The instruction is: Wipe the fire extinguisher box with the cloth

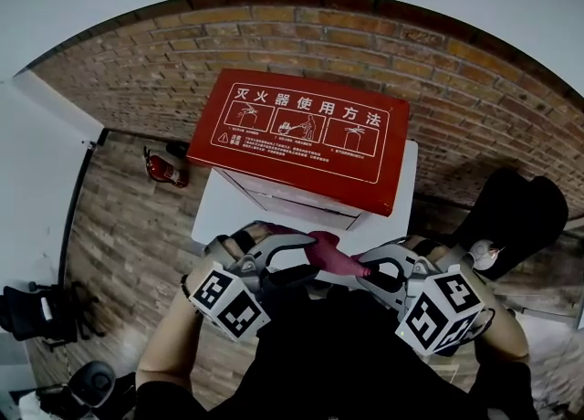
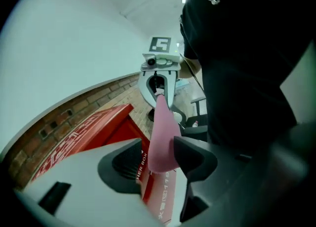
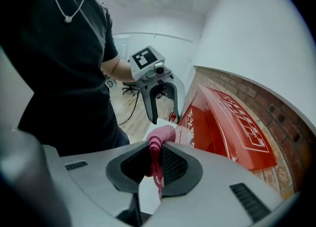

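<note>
The red fire extinguisher box (image 1: 306, 140) with white print stands on a white stand (image 1: 217, 213) against a brick wall. A pink cloth (image 1: 333, 254) stretches between my two grippers just in front of the box. My right gripper (image 1: 372, 272) is shut on one end of the cloth (image 3: 160, 134), which is pinched between its dark pads (image 3: 175, 164). My left gripper (image 1: 290, 261) is open, its jaws wide apart. The other end of the cloth (image 2: 160, 132) hangs between them and rests against one pad (image 2: 192, 157). The box (image 2: 89, 127) lies beyond.
A small red fire extinguisher (image 1: 164, 169) lies on the wooden floor left of the stand. A black chair (image 1: 516, 208) stands to the right, and dark equipment (image 1: 36, 309) at the lower left. The brick wall (image 1: 456, 89) rises behind the box. The person's dark clothing fills the near side.
</note>
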The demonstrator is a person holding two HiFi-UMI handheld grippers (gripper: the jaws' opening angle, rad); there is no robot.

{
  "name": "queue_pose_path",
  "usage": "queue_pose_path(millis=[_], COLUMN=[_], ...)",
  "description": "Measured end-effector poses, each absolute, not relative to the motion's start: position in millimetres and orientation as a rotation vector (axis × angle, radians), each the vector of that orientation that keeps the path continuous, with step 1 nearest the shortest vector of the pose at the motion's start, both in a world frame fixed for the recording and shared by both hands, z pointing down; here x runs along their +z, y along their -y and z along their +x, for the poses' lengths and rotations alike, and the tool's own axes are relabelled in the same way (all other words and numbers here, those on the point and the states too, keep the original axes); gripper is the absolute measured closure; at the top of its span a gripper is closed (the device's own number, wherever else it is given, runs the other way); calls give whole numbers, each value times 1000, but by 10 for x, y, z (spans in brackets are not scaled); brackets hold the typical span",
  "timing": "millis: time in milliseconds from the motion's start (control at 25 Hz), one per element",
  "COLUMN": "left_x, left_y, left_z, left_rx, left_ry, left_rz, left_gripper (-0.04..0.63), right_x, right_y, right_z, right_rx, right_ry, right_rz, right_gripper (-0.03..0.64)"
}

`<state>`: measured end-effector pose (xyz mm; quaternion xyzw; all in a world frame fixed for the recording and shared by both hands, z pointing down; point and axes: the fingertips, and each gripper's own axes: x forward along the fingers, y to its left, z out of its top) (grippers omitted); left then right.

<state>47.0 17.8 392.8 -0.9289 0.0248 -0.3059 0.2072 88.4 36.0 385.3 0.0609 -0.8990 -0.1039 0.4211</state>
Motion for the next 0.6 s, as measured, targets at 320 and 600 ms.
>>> queue_pose_path(millis=[320, 600], left_x=[4052, 4089], left_y=[-325, -312], left_z=[643, 629], left_rx=[-981, -1006], left_ry=[222, 316], left_rz=[-2536, -2464], left_gripper=[354, 406], right_x=[3907, 3768], right_y=[-395, -303], right_z=[780, 582], right_rx=[-382, -446], right_ry=[2134, 2085], right_rz=[133, 214], right_gripper=[560, 560])
